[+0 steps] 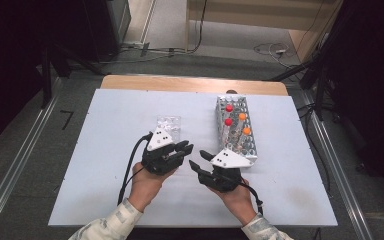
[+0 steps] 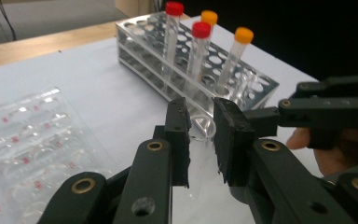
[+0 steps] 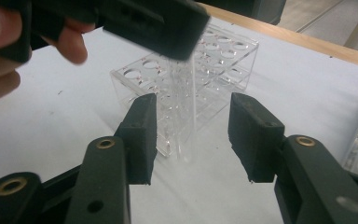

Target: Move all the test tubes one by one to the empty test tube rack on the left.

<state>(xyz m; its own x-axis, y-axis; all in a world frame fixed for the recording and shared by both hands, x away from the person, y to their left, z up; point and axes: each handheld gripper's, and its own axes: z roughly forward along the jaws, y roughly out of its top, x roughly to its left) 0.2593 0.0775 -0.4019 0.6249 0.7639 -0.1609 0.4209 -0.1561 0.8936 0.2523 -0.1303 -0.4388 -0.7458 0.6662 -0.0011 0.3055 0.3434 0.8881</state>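
Left gripper [image 2: 200, 135] clamped clear tube [image 2: 200, 128], apparently uncapped, between both hands. Right gripper [image 3: 193, 135] stood open around tube, not touching. Handover step; next: carry tube toward metal rack [image 1: 252, 145].

left tool [image 1: 180, 149]: black body; two black arms with brass-ringed pivot holes; flat black pads, rough and chipped at the edges
right tool [image 1: 196, 159]: same black build; brass-ringed holes on each arm; blocky black pads
plates: grey three-cornered plate on top of each tool, small dark dots on it
cables: black cable trailing from each tool toward the person
sleeves [image 1: 115, 222]: pale, mottled camouflage-like pattern on both forearms
hands [image 1: 145, 185]: bare, no gloves
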